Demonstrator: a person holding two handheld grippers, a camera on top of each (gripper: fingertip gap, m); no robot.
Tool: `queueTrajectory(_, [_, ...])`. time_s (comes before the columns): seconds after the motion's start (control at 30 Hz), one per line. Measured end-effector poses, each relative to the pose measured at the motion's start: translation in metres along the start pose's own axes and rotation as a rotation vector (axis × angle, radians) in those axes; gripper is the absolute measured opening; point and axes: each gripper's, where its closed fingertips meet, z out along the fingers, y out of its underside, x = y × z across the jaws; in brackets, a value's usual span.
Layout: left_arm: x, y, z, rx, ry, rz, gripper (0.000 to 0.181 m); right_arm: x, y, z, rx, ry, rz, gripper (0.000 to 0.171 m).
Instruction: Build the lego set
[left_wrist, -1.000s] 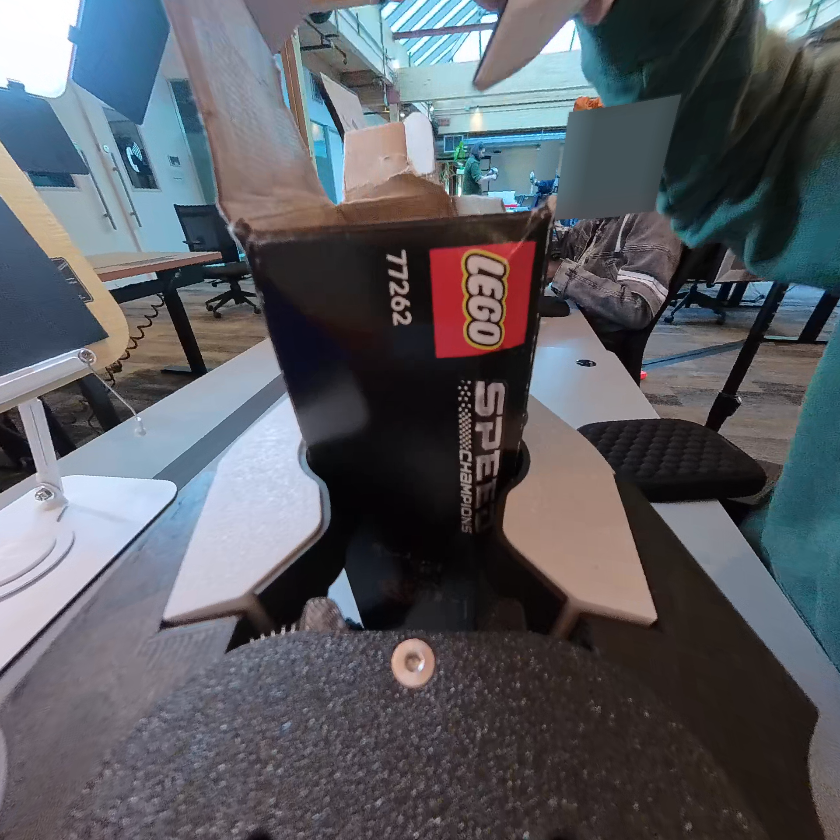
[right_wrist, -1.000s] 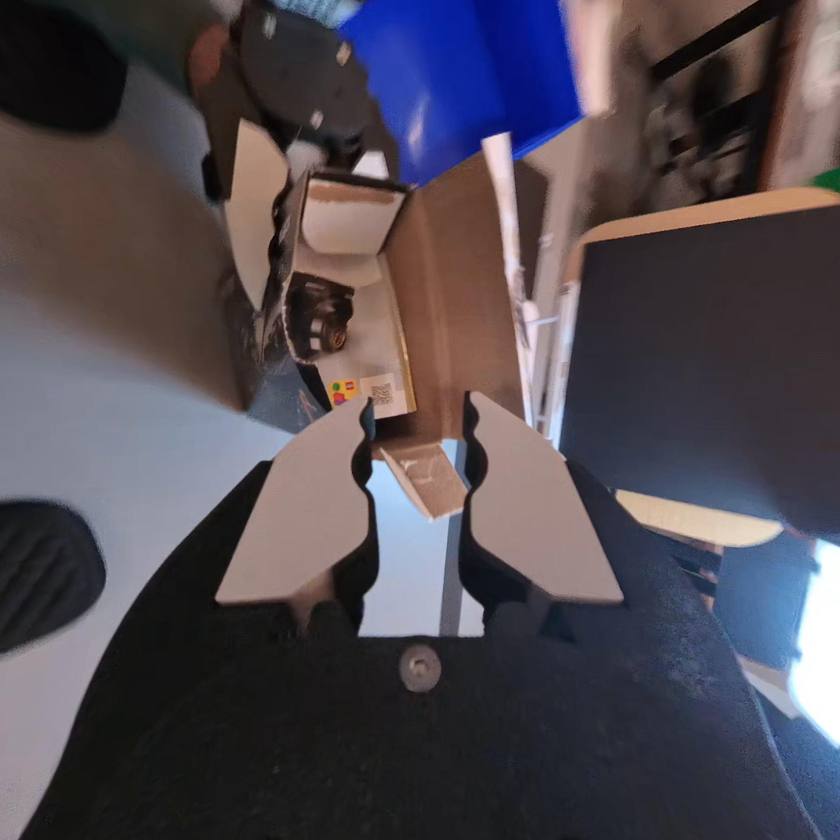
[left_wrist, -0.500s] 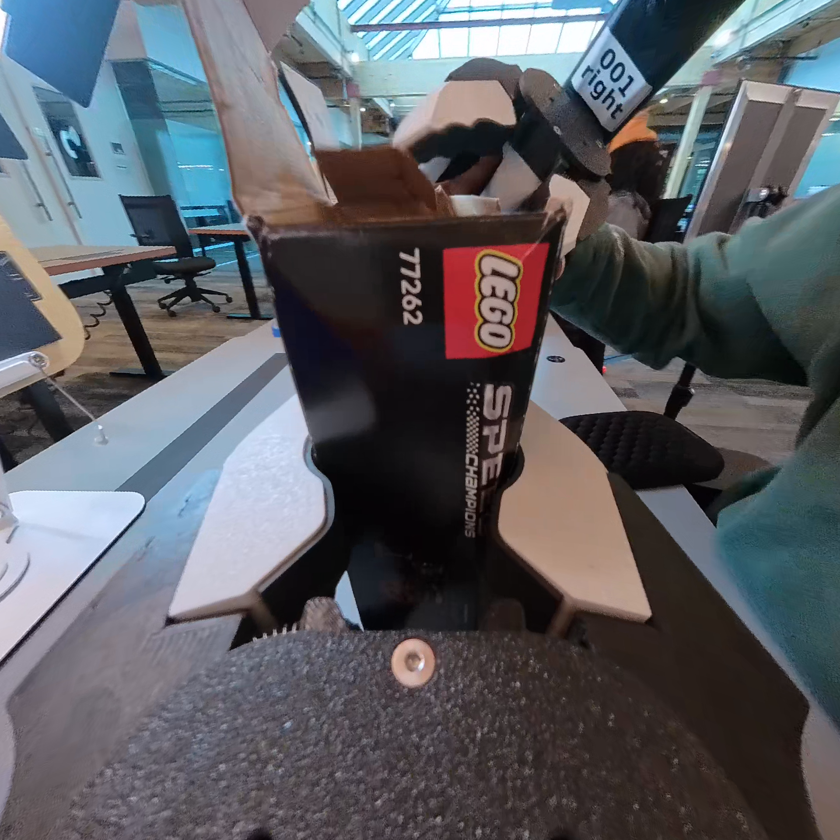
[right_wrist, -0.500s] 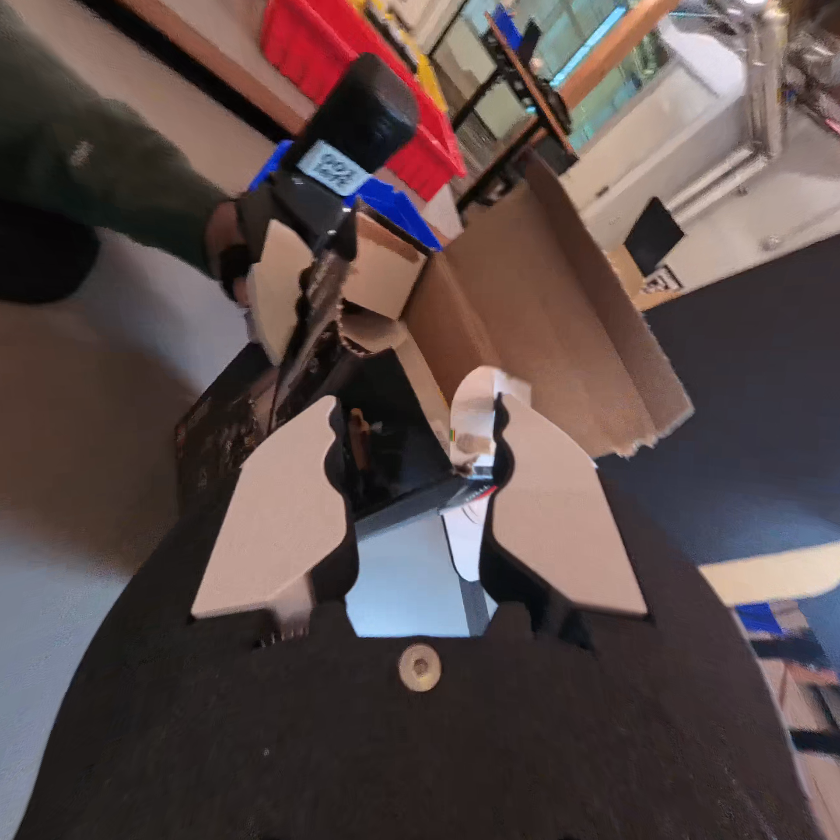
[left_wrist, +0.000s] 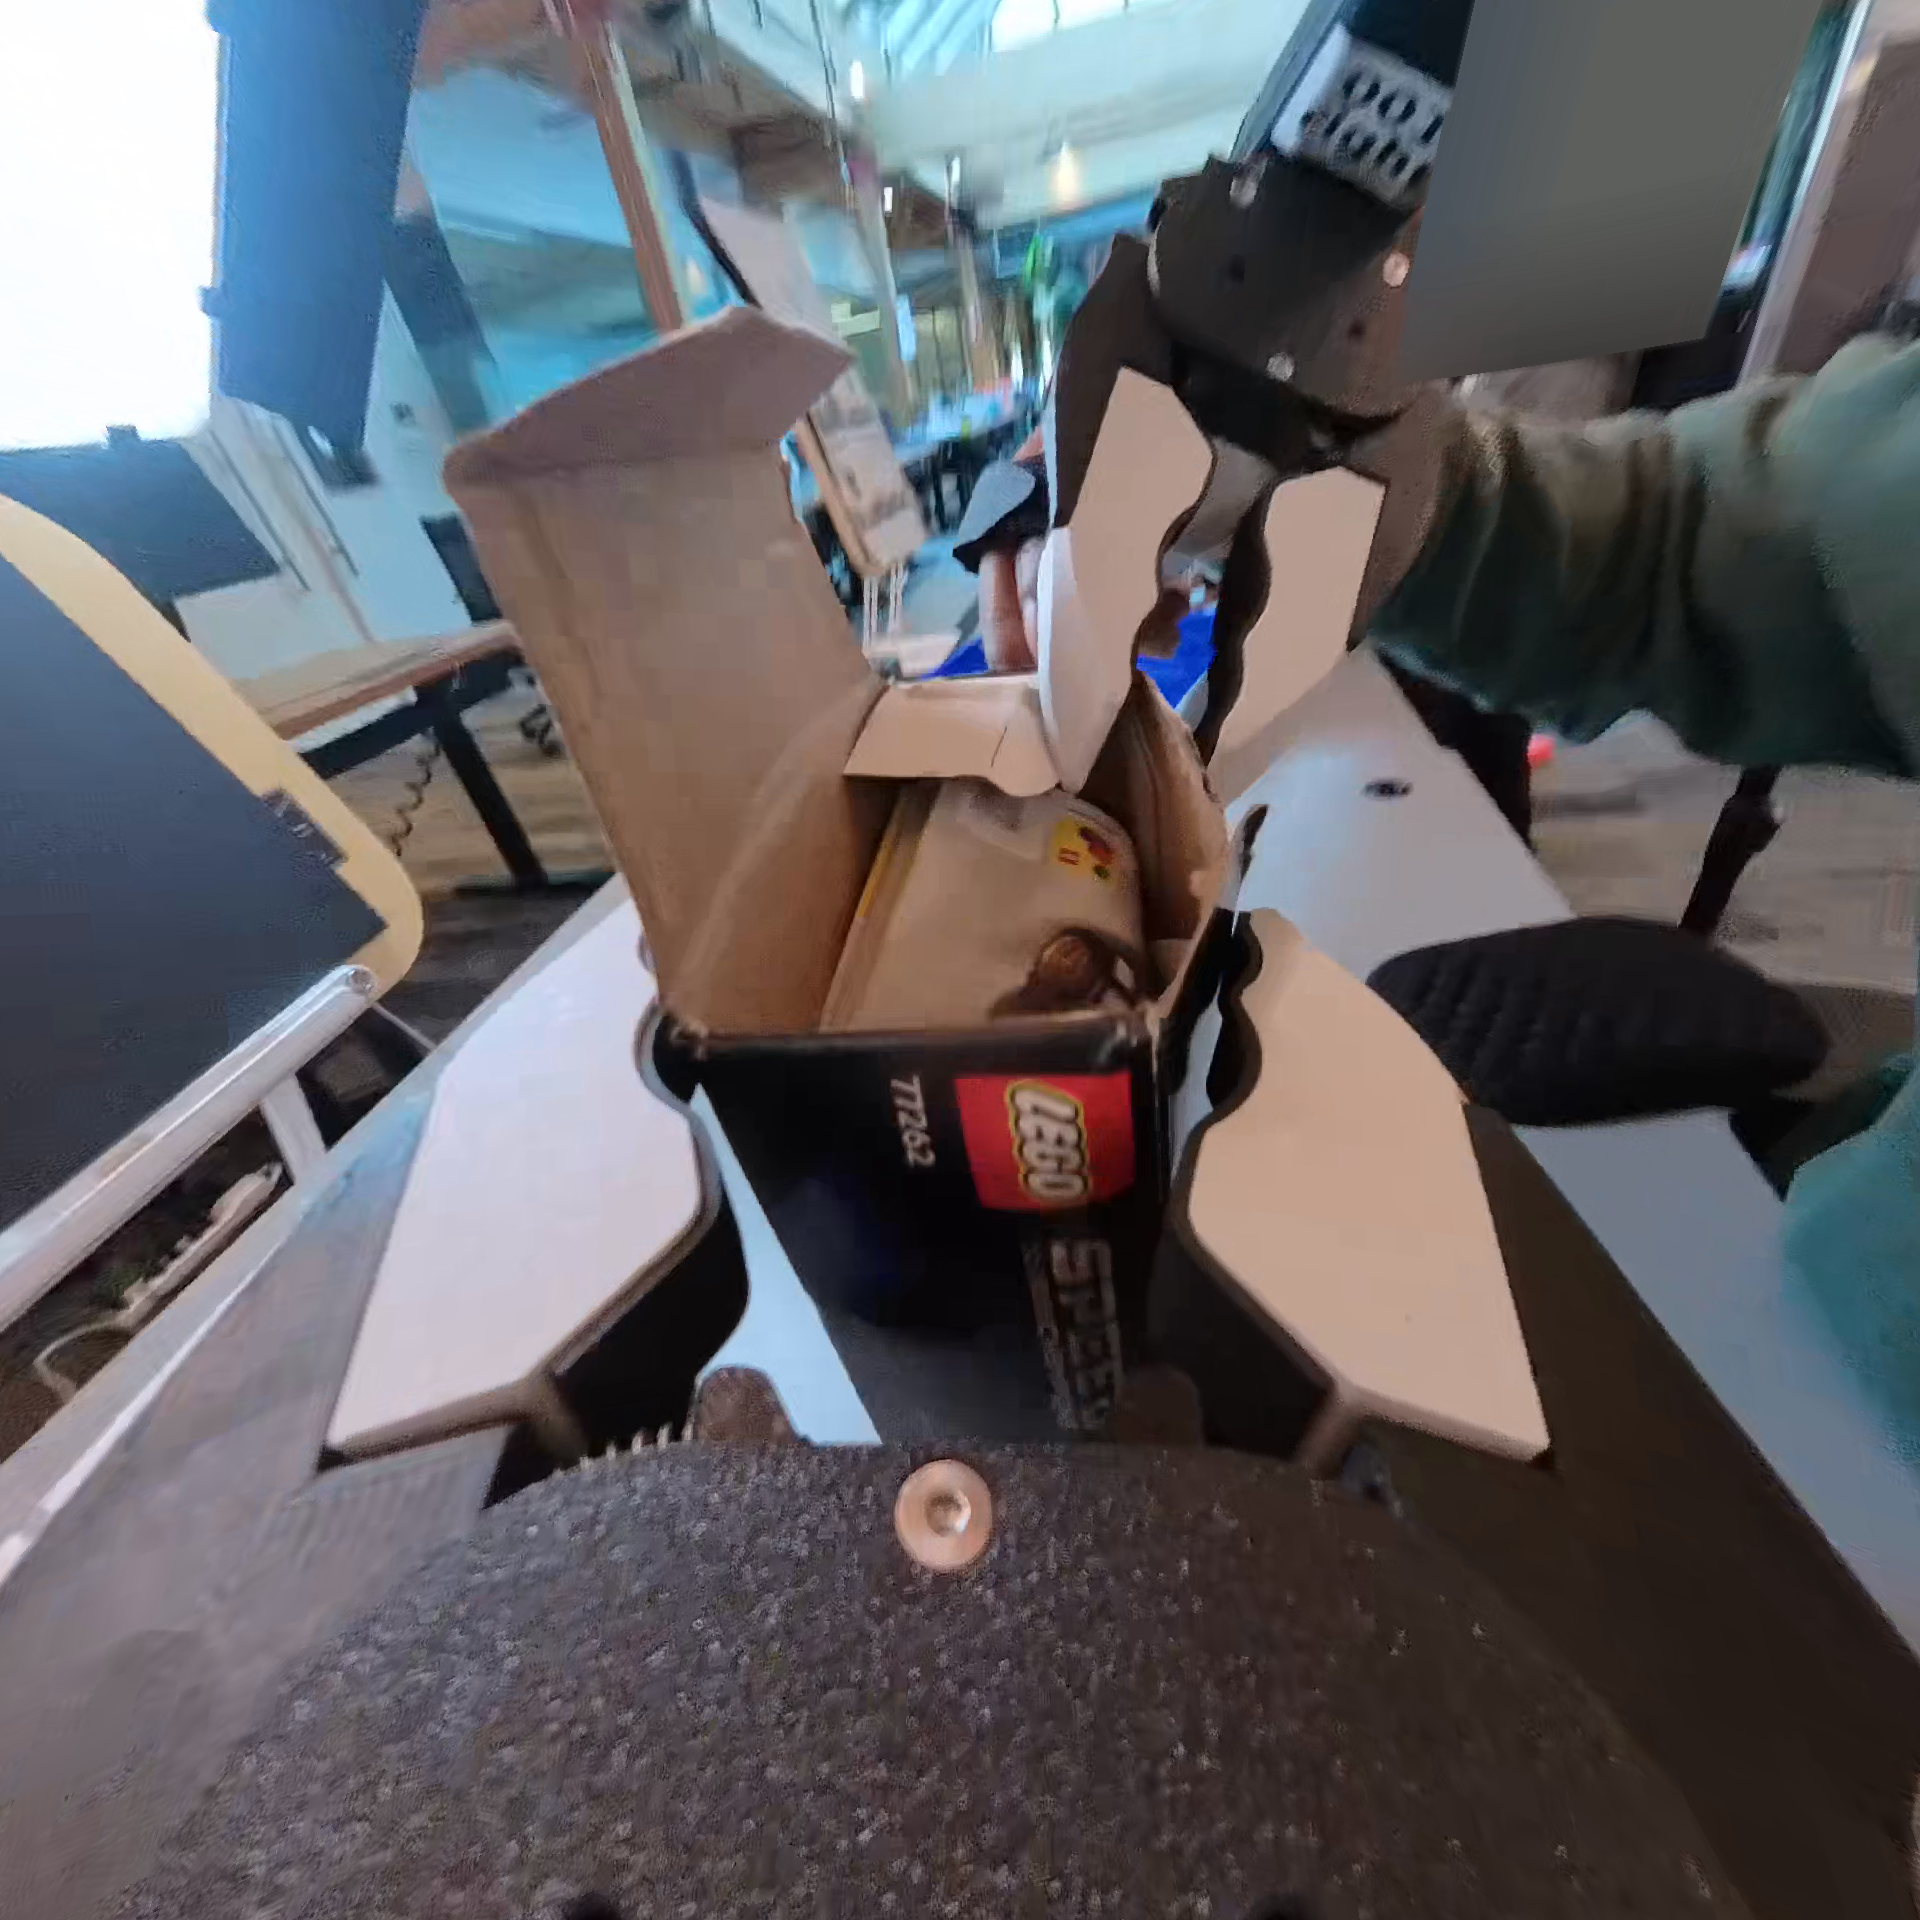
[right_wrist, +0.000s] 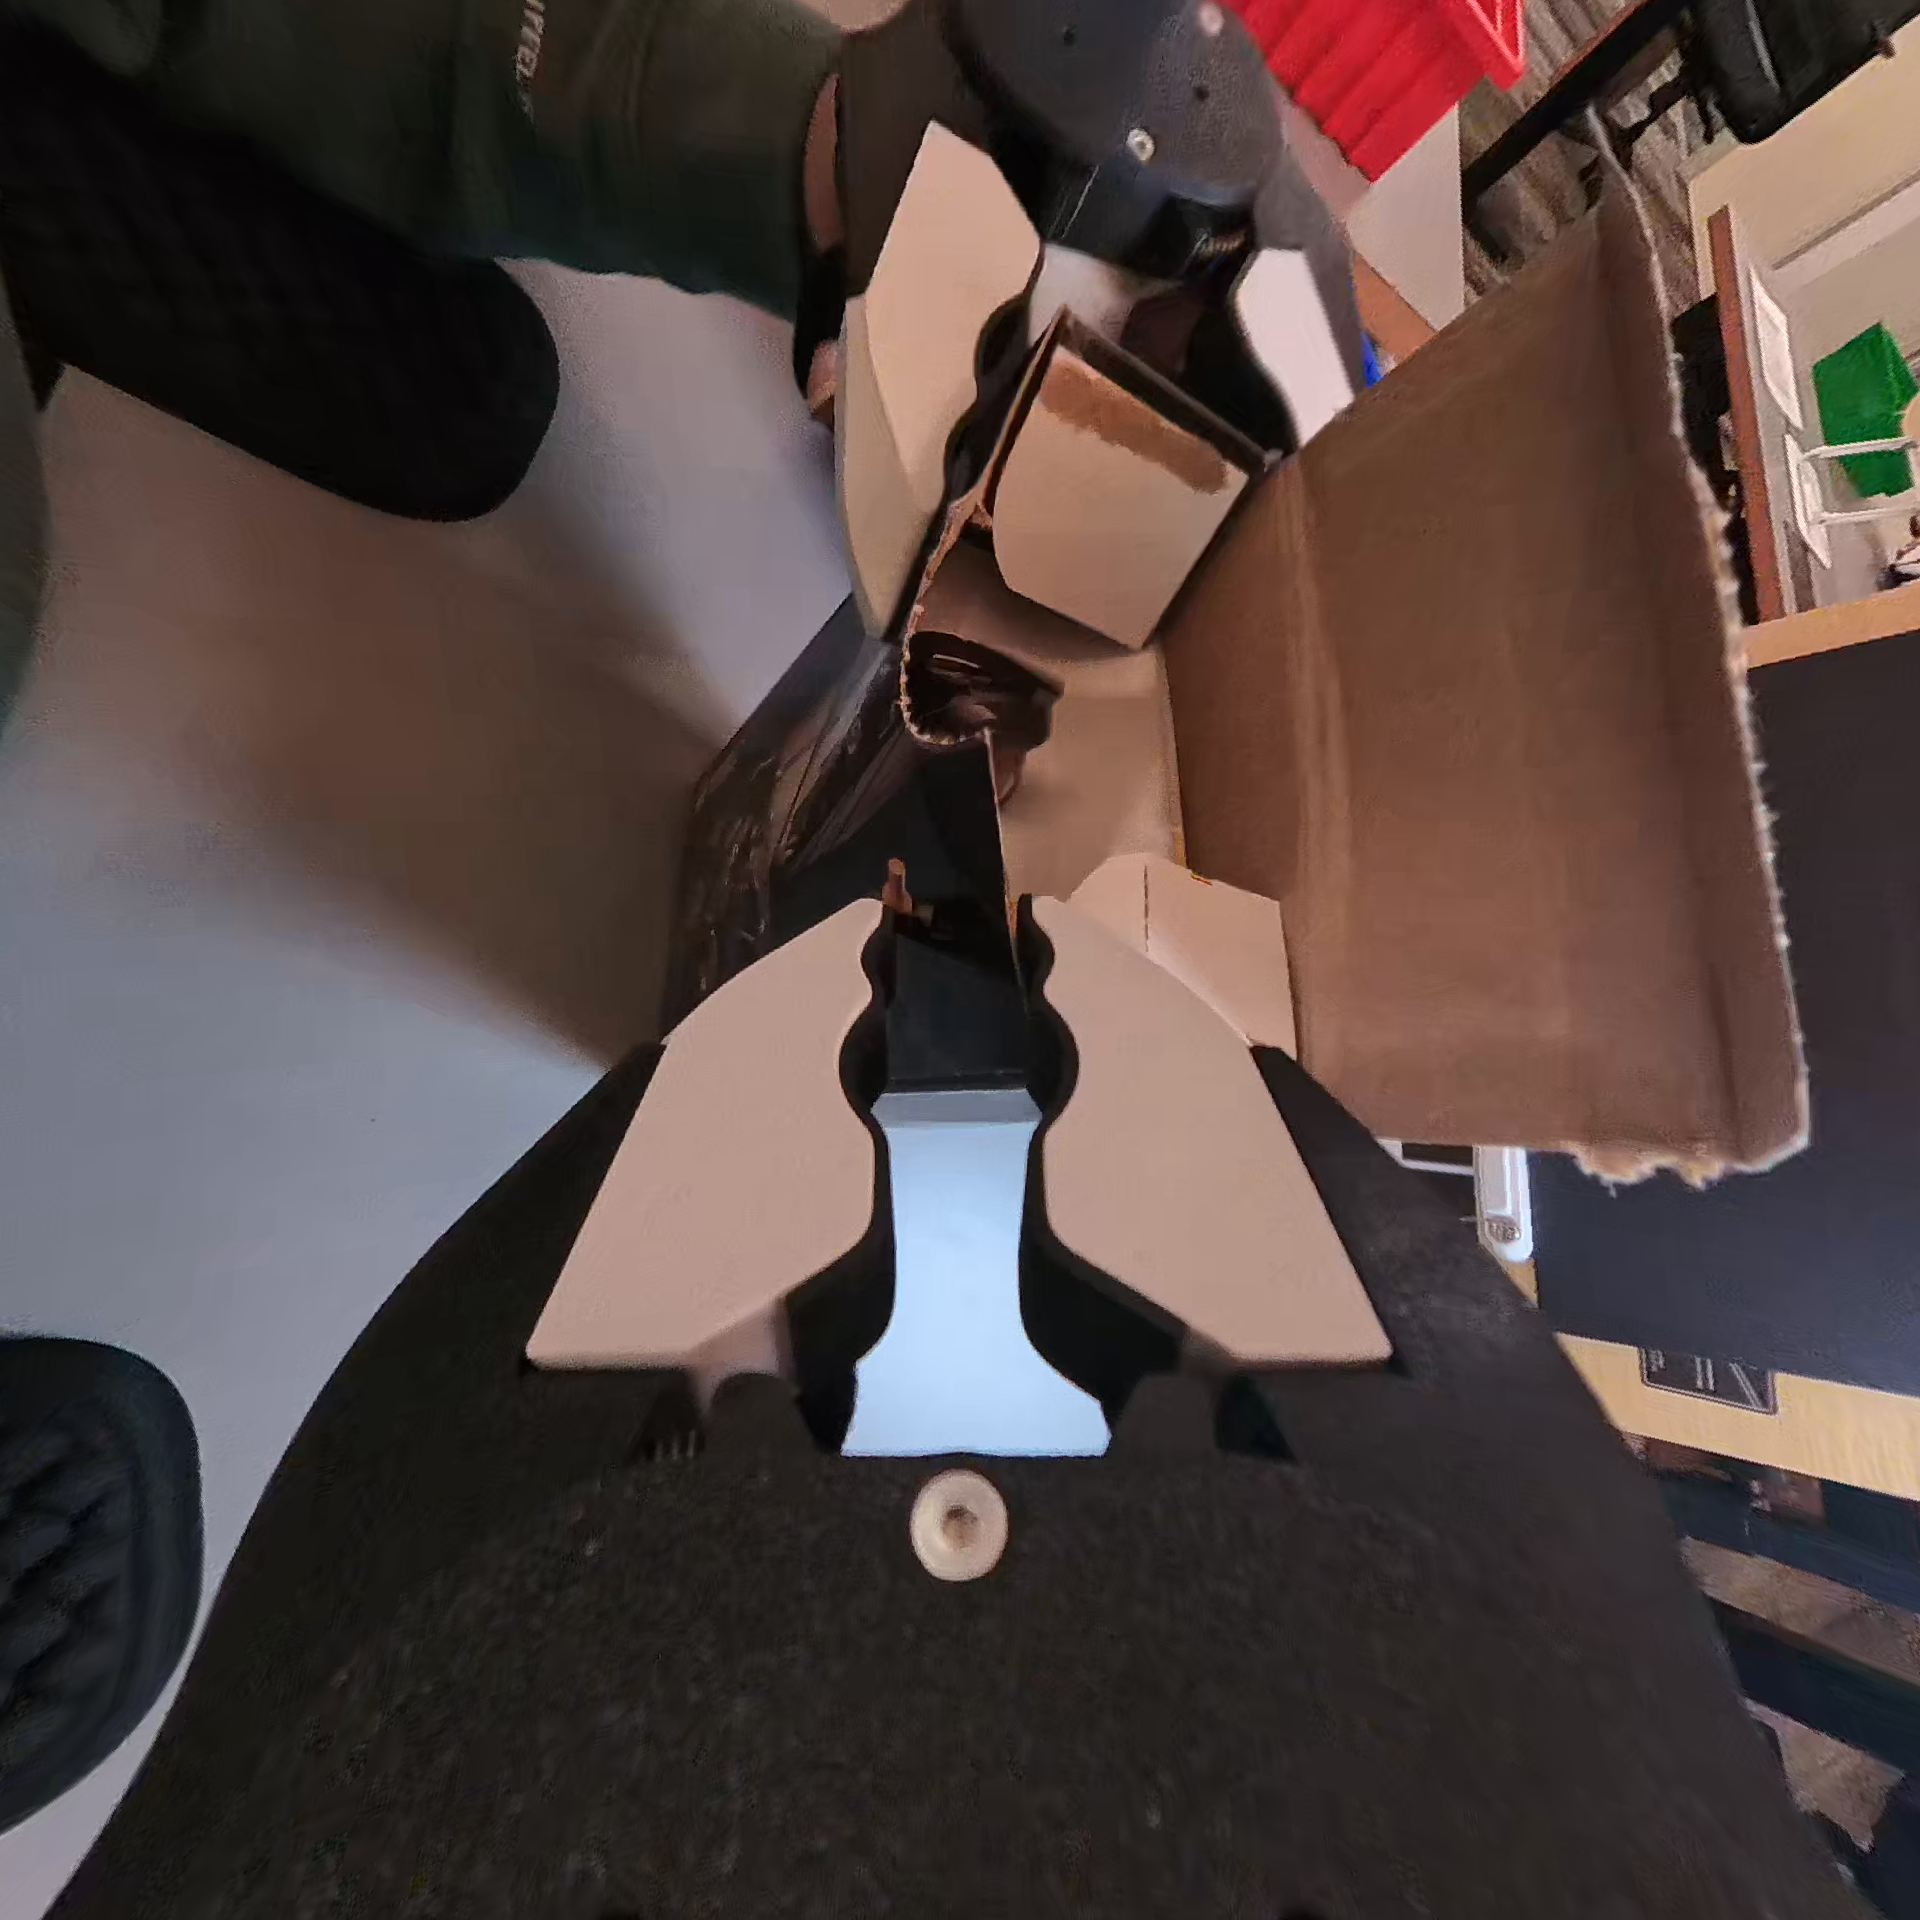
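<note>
My left gripper (left_wrist: 940, 997) is shut on the black Lego box (left_wrist: 935, 1143), one finger on each narrow side, and holds it upright on the desk. The box top is open, with a tall brown flap (left_wrist: 644, 644) standing at the left. A pale paper bag (left_wrist: 987, 935) sits inside. My right gripper (left_wrist: 1143, 748) comes down from the upper right, open. One finger is inside the box and one outside its right wall. In the right wrist view the gripper (right_wrist: 951, 914) straddles the box's black wall (right_wrist: 790, 810), with the big flap (right_wrist: 1455, 727) to the right.
The white desk (left_wrist: 1403, 831) carries a black padded rest (left_wrist: 1590, 1018) at the right. A dark panel on a stand (left_wrist: 125, 883) is at the left. A person's green sleeve (left_wrist: 1662, 571) reaches in from the right. A red bin (right_wrist: 1371, 62) lies beyond the box. Some 7 cm of space lies between my two pairs of fingers.
The box now tips so that its open top and the bag inside show. My right gripper has come down over the box's right wall, with one finger inside.
</note>
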Motion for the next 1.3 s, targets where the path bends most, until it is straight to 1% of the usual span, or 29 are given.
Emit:
queueTrajectory(0.03, [-0.001,0.001,0.001,-0.033,0.006,-0.002,0.096,0.001,0.001,0.0,-0.002,0.009,0.006,0.022])
queueTrajectory(0.1, [-0.002,0.001,0.002,-0.039,0.015,-0.009,0.086,0.006,0.003,-0.001,0.013,0.045,0.025,0.023])
queueTrajectory(0.17, [-0.004,0.002,0.002,-0.035,0.0,-0.021,0.083,0.01,0.003,-0.002,0.04,0.088,0.035,0.026])
queueTrajectory(0.27, [-0.006,0.003,-0.001,-0.018,-0.005,-0.04,0.082,0.027,0.003,-0.016,0.06,0.213,-0.016,0.046])
queueTrajectory(0.33, [-0.006,0.003,-0.003,-0.011,0.005,-0.045,0.081,0.03,0.015,-0.016,-0.015,0.216,-0.069,0.059])
queueTrajectory(0.37, [-0.005,0.003,-0.002,-0.01,0.016,-0.041,0.081,0.027,0.019,-0.01,-0.029,0.186,-0.094,0.061])
queueTrajectory(0.47, [-0.004,0.003,-0.002,-0.003,0.049,-0.044,0.081,0.027,0.02,-0.002,-0.042,0.195,-0.18,0.06])
queueTrajectory(0.6, [-0.003,0.003,-0.002,0.01,0.116,-0.045,0.081,0.019,0.019,0.0,-0.098,0.087,-0.212,0.051])
queueTrajectory(0.7, [-0.003,0.001,0.0,0.016,0.137,-0.043,0.08,0.013,0.02,0.002,-0.148,-0.011,-0.185,0.044])
queueTrajectory(0.8, [-0.006,0.001,0.0,0.036,0.136,-0.054,0.08,0.015,0.019,0.0,-0.157,-0.058,-0.147,0.04])
queueTrajectory(0.83, [-0.007,0.001,0.0,0.039,0.133,-0.057,0.08,0.018,0.016,0.0,-0.121,-0.056,-0.116,0.04])
queueTrajectory(0.9, [-0.008,0.001,-0.002,0.049,0.129,-0.06,0.081,0.022,0.006,-0.004,0.009,-0.044,-0.019,0.042])
queueTrajectory(1.0, [-0.008,0.002,-0.005,0.059,0.128,-0.059,0.08,0.026,-0.013,-0.033,0.281,-0.106,0.171,0.045])
queueTrajectory(1.07, [-0.007,0.001,-0.006,0.061,0.139,-0.052,0.08,0.042,-0.018,-0.059,0.451,-0.105,0.29,0.048])
queueTrajectory(1.13, [-0.004,0.001,-0.006,0.062,0.155,-0.042,0.08,0.072,-0.012,-0.075,0.576,-0.081,0.439,0.05])
queueTrajectory(1.2, [0.0,0.0,-0.005,0.065,0.18,-0.033,0.08,0.094,-0.003,-0.075,0.651,-0.158,0.608,0.061])
queueTrajectory(1.27, [0.002,0.0,-0.003,0.064,0.205,-0.023,0.08,0.103,-0.005,-0.07,0.696,-0.324,0.733,0.072])
queueTrajectory(1.3, [0.004,-0.001,-0.003,0.064,0.217,-0.019,0.08,0.105,-0.01,-0.069,0.71,-0.408,0.761,0.072])
